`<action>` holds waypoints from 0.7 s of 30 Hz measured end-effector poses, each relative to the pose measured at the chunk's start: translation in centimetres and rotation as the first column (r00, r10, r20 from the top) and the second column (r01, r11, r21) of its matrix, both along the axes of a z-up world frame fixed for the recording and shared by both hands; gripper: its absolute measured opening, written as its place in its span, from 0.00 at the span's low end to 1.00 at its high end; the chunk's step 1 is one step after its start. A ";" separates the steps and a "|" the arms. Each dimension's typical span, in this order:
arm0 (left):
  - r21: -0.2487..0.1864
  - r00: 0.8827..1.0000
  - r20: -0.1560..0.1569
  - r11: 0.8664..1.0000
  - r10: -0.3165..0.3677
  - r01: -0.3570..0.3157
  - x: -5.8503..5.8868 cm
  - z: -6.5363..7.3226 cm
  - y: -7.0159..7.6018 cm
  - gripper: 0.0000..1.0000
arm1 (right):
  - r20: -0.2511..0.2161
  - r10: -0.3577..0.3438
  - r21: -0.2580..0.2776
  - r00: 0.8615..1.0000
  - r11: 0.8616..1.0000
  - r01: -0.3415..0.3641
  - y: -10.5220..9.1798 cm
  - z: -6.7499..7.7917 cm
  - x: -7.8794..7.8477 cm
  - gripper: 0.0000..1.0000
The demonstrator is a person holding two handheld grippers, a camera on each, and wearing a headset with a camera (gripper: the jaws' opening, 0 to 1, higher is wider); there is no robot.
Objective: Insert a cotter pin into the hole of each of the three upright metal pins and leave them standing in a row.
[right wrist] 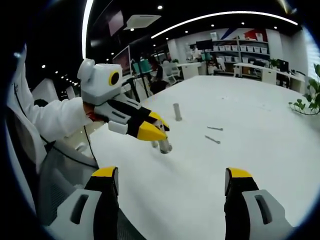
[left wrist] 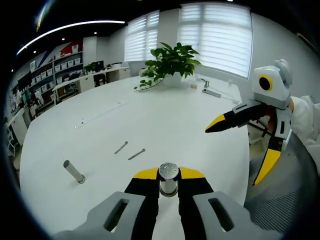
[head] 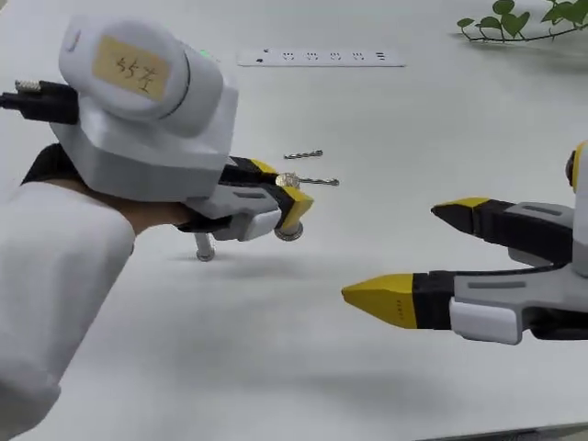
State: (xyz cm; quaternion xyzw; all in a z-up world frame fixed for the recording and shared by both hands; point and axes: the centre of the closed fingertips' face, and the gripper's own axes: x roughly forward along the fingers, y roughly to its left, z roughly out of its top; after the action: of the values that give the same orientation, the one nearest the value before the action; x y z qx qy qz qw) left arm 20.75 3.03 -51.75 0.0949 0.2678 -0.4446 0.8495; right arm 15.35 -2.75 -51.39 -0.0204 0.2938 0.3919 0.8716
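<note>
My left gripper (head: pixel 290 208) is shut on an upright metal pin (head: pixel 288 182), whose round top shows between the yellow tips (left wrist: pixel 168 172). In the right gripper view the same pin (right wrist: pixel 164 145) stands with its base at or just above the tabletop. A second metal pin (head: pixel 204 248) stands upright behind the left gripper, also seen as pin (left wrist: pixel 74 171) and pin (right wrist: pixel 176 111). Two cotter pins (head: pixel 304 154) (head: pixel 319 182) lie flat just beyond the held pin. My right gripper (head: pixel 395 254) hangs open to the right, with nothing between its fingers (right wrist: pixel 105 181).
A white power strip (head: pixel 322 58) lies at the far side of the white table (head: pixel 276 367). A leafy plant (head: pixel 519 23) trails in at the far right corner. A white sleeve (head: pixel 55 303) covers the near left.
</note>
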 end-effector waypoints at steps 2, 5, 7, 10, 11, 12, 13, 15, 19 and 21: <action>0.005 1.000 0.000 1.000 0.001 -0.001 -0.5 -0.3 -0.3 0.10 | -0.004 0.002 0.002 1.000 1.000 -0.002 0.1 -0.1 -0.2 0.86; 0.009 1.000 -0.004 1.000 0.005 -0.005 -1.0 -0.6 -0.6 0.10 | -0.008 0.013 0.002 1.000 1.000 -0.013 0.4 -0.3 -0.8 0.86; 0.019 1.000 -0.002 1.000 0.012 -0.012 -1.3 -1.1 -0.7 0.10 | -0.011 0.019 0.002 1.000 1.000 -0.019 0.5 -0.4 -1.0 0.86; 0.041 1.000 0.005 0.999 0.020 -0.020 -1.6 -1.8 -0.8 0.10 | -0.015 0.024 -0.004 1.000 1.000 -0.024 0.4 -0.6 -1.3 0.86; 0.056 1.000 0.016 0.998 0.021 -0.022 -1.6 -2.0 -0.8 0.10 | -0.014 0.024 -0.006 1.000 1.000 -0.024 0.4 -0.6 -1.5 0.86; 0.068 0.999 0.028 0.997 0.022 -0.024 -1.6 -2.2 -0.8 0.10 | -0.015 0.025 -0.007 1.000 1.000 -0.025 0.3 -0.6 -1.5 0.86; 0.081 0.999 0.034 0.996 0.020 -0.023 -1.8 -2.4 -0.8 0.10 | -0.015 0.027 -0.012 1.000 1.000 -0.027 0.3 -0.7 -1.6 0.86; 0.081 0.999 0.026 0.996 0.026 -0.028 -1.9 -2.7 -0.8 0.10 | -0.016 0.032 -0.021 0.999 0.999 -0.032 0.1 -0.8 -1.7 0.86; 0.085 0.999 0.019 0.996 0.035 -0.037 -2.1 -3.3 -1.0 0.10 | -0.020 0.025 -0.019 0.999 0.999 -0.026 -0.1 -0.8 -1.8 0.86; 0.090 0.999 0.014 0.995 0.039 -0.040 -2.2 -3.6 -1.0 0.10 | -0.020 0.025 -0.020 0.999 0.999 -0.026 -0.2 -0.8 -1.8 0.86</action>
State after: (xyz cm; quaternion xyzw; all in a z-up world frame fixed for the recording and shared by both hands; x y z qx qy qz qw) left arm 18.55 2.06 -55.34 0.1305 0.2842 -0.4146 0.8546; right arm 13.53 -2.93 -52.21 -0.0290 0.3062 0.4002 0.8633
